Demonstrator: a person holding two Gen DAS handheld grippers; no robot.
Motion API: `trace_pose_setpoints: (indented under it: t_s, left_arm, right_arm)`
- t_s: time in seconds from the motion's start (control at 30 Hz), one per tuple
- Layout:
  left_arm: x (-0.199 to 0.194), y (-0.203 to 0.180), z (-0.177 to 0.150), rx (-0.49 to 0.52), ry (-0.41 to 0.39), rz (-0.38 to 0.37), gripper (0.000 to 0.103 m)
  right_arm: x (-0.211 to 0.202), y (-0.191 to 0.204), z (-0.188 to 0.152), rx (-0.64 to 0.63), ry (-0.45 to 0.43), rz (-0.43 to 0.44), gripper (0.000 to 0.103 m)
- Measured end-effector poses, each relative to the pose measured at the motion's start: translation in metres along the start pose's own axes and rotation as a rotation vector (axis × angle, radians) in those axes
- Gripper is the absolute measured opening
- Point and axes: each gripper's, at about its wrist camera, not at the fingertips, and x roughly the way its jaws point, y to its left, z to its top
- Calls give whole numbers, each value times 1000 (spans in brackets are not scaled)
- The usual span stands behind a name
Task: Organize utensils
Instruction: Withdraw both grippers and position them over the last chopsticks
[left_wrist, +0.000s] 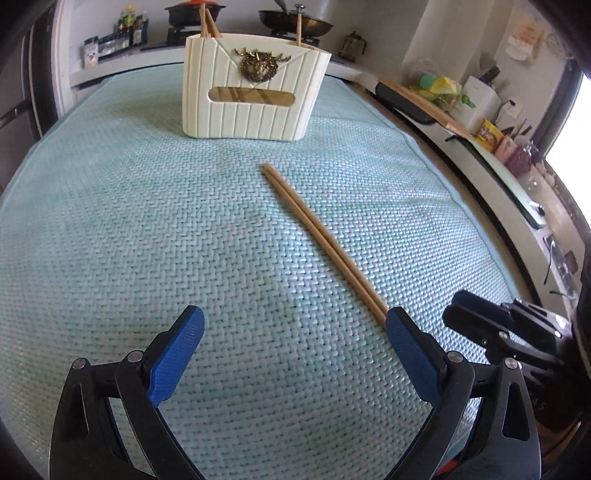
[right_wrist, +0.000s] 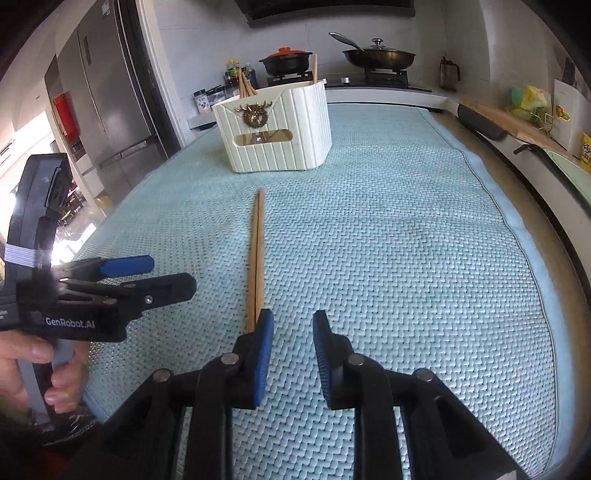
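Observation:
A pair of wooden chopsticks (left_wrist: 321, 240) lies side by side on the pale blue woven mat (left_wrist: 147, 221), also in the right wrist view (right_wrist: 257, 254). A cream ribbed utensil holder (left_wrist: 255, 86) with a gold emblem stands at the far end of the mat (right_wrist: 406, 258); it also shows in the right wrist view (right_wrist: 275, 129), with several chopsticks upright in it. My left gripper (left_wrist: 294, 323) is open and empty, its right finger at the chopsticks' near end. My right gripper (right_wrist: 293, 325) is open a little and empty, just right of the chopsticks' near end.
The left gripper (right_wrist: 125, 275) shows at the left of the right wrist view, held by a hand. A stove with a pot (right_wrist: 284, 61) and pan (right_wrist: 380, 55) stands behind the mat. A fridge (right_wrist: 110, 110) is at the left. A cluttered counter (left_wrist: 487, 122) runs along the right.

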Motion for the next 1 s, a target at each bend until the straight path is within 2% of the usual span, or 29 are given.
trace_pose_setpoints:
  t_s: [0.27, 0.6, 1.0]
  left_arm:
    - [24, -13, 2, 0, 10, 73, 99]
    - [35, -26, 4, 71, 8, 181, 99]
    - [48, -15, 25, 9, 21, 234, 103]
  right_arm:
    - [0, -7, -2, 29, -22, -18, 23]
    - [-2, -7, -3, 23, -25, -25, 23]
    - [9, 3, -1, -8, 4, -9, 23]
